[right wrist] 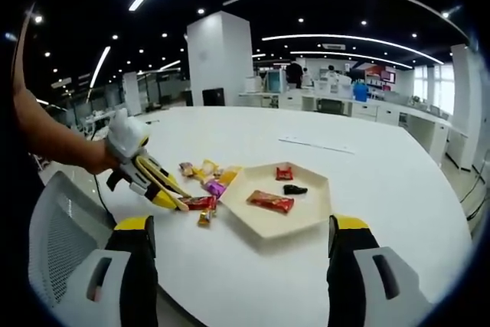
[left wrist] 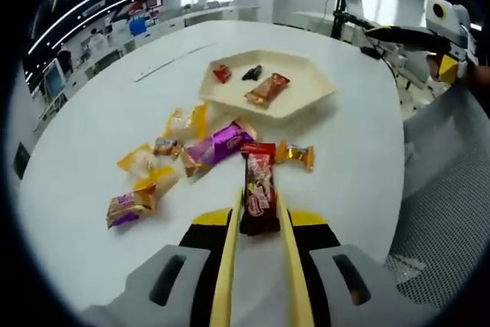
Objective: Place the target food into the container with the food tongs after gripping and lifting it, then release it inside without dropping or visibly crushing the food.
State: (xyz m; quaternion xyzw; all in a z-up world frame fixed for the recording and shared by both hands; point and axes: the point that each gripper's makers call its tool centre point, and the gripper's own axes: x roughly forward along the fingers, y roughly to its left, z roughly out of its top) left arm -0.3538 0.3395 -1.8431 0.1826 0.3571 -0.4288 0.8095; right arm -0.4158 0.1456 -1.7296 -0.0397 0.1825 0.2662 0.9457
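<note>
Tongs (left wrist: pixel 259 266) in left gripper (left wrist: pixel 260 281) clamped on red bar (left wrist: pixel 259 189) at 6 o'clock on table (left wrist: pixel 92 250); light, crinkly, slippery wrapper, grip mid-length gently. Tray (left wrist: pixel 306 101) at 12 o'clock holding brown bar (left wrist: pixel 267 89), red candy (left wrist: pixel 222 73), dark candy (left wrist: pixel 253 73). Right gripper (right wrist: pixel 241 266) jaws wide apart, empty
</note>
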